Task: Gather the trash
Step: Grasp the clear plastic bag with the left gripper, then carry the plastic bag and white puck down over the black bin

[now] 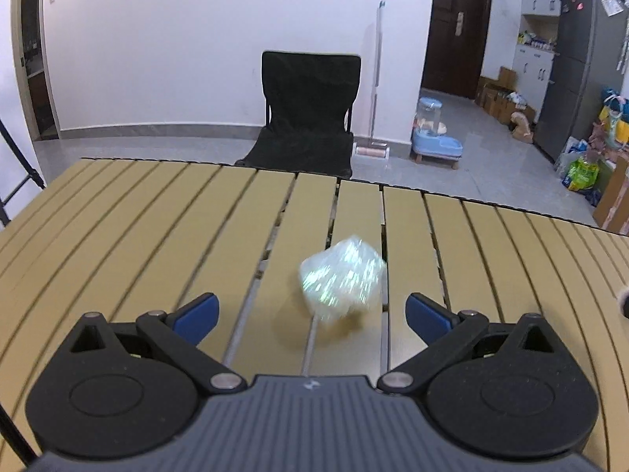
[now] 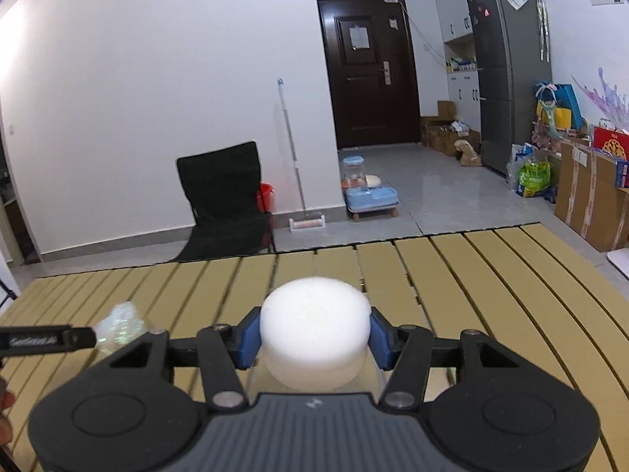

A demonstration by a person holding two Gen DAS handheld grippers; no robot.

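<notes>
- Gripping a white foam puck (image 2: 314, 340), the right gripper (image 2: 314, 334) has its blue pads pressed on the puck's two sides, jaws about half closed around it.
- Puck sits upright between the fingers, its rounded top facing the camera, held above the slatted table (image 2: 491, 295).
- Left gripper (image 1: 312, 314) stands wide open, with nothing between its blue fingertips (image 1: 198, 316).
- Just ahead of the left gripper, slightly right of its centre line, a crumpled clear wrapper (image 1: 341, 281) lies on the table, blurred; it is apart from both pads.
- From the right wrist view, the same wrapper shows to the left of the right gripper, beside a dark finger of the other tool that reaches in from the left edge.
- At the far left edge of that view, part of a hand is just visible, too cut off to tell more.
- Table slats run away from both tools, with gaps between them.
- Beyond the table's far edge, a black folding chair (image 1: 310, 110) stands on the grey floor against the white wall.
- Right of the chair, a mop (image 2: 293, 157) leans on the wall.
- Further right sits a blue pet feeder (image 2: 367, 190).
- Farthest back, a dark door (image 2: 371, 70) and a grey fridge (image 2: 507, 74), with bags and boxes to the right.
</notes>
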